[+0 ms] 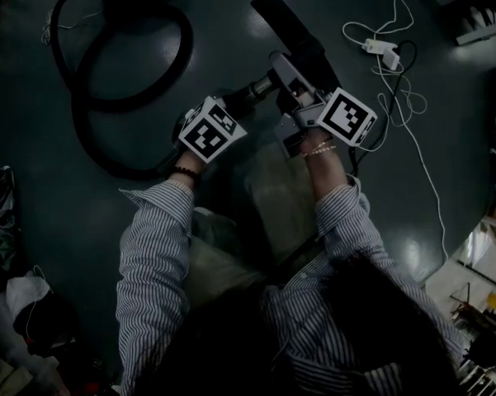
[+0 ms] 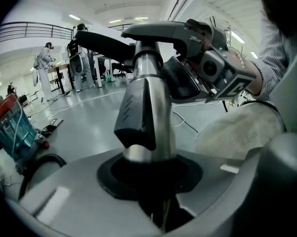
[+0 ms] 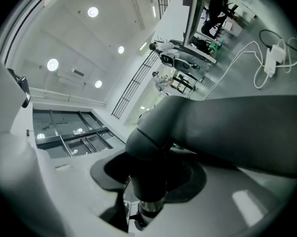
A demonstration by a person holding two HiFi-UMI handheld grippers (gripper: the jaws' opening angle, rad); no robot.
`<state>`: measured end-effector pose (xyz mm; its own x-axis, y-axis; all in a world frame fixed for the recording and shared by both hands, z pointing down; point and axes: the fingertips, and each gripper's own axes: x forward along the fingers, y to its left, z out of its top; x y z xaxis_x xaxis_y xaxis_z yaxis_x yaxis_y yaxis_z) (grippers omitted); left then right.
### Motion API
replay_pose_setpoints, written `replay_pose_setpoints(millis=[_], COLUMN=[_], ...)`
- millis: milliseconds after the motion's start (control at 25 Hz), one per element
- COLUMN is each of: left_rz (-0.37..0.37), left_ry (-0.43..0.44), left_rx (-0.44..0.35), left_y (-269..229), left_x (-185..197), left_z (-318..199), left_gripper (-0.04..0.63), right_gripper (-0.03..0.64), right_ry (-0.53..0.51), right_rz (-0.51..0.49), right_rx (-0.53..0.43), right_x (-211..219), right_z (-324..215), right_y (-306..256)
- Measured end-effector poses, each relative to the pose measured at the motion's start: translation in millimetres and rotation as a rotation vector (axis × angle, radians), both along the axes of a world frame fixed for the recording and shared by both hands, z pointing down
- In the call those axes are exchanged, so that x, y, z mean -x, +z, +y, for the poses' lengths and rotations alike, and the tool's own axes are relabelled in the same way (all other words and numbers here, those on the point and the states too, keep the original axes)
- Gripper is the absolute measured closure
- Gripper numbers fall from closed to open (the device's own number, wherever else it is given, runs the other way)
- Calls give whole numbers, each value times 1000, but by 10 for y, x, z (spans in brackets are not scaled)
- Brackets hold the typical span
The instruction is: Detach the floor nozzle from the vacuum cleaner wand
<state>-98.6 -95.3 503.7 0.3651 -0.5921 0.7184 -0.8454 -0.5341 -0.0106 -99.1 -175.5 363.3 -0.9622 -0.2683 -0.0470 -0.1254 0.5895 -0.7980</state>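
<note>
The vacuum's metal wand (image 1: pixel 254 91) runs across the dark floor between my two grippers, and the dark floor nozzle (image 1: pixel 290 31) lies beyond them. My left gripper (image 1: pixel 233 106) is shut on the wand. In the left gripper view the shiny wand (image 2: pixel 155 98) with its dark clip rises from between the pads of the left gripper (image 2: pixel 150 177). My right gripper (image 1: pixel 304 106) grips the grey neck at the nozzle end. In the right gripper view that neck (image 3: pixel 212 127) bends out of the right gripper (image 3: pixel 148 184), whose pads press on it.
A black hose (image 1: pixel 136 60) loops on the floor at the left. A white cable with an adapter (image 1: pixel 381 52) trails at the right. The person's knee (image 2: pixel 242 127) is close beside the wand. Other people stand by tables (image 2: pixel 43 63) far off.
</note>
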Motion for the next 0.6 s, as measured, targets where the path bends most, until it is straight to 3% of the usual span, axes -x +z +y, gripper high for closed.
replay_pose_setpoints(millis=[280,600], left_rz=[106,176], left_ry=[-5,22], left_rx=[-21,-23], left_y=[-95,-133], left_x=[-132,-185], left_z=[-16,2], left_gripper=[486,499], right_gripper=[445,446], right_ry=[-47,-179], right_rz=[-8,-132], right_rx=[-34,-123], right_x=[-32,-25], right_z=[-1,93], right_y=[-82,-203])
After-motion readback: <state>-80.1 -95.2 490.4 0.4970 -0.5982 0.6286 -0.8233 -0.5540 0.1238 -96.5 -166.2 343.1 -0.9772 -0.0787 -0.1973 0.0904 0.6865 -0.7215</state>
